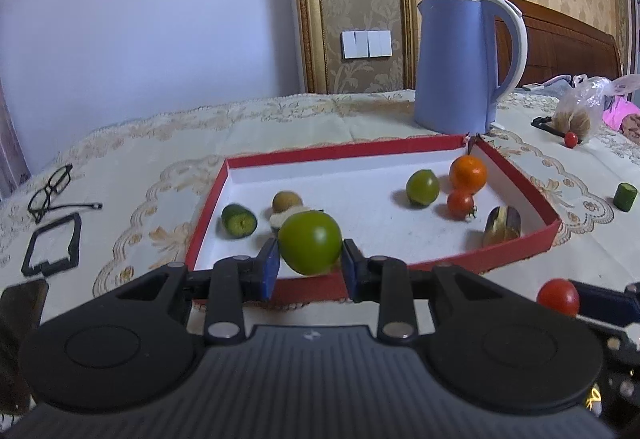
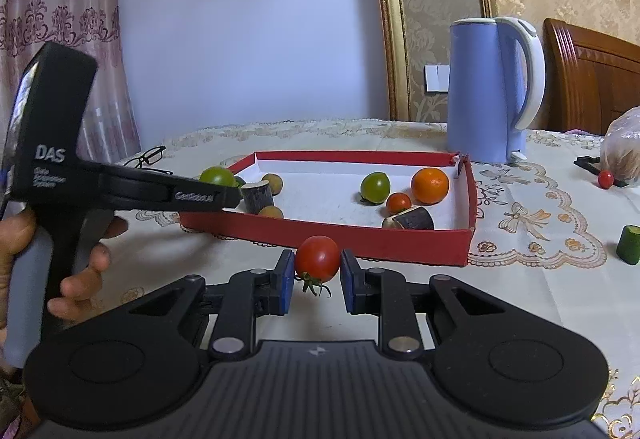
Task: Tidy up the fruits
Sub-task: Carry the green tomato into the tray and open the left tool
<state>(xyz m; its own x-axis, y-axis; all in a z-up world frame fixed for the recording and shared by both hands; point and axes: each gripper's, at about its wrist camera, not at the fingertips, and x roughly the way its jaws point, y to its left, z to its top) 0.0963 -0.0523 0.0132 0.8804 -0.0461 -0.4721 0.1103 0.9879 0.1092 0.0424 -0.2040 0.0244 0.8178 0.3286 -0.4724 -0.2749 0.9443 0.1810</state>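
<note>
Far left on my end there's a pair of glasses lying on the tablecloth, well clear of everything. My left gripper has its jaws clamped on a green tomato, held up over the near left corner of the red tray. Inside the tray, left side: a cut green piece and a small brown fruit. Right side: another green tomato, an orange, a little red tomato touching it, and a dark chunk by the near wall. Behind sits the blue kettle. My right gripper is pinched narrow around a red tomato, stem down, just in front of the tray. Further right, a green stub and a tiny red one sit loose on the cloth.
</note>
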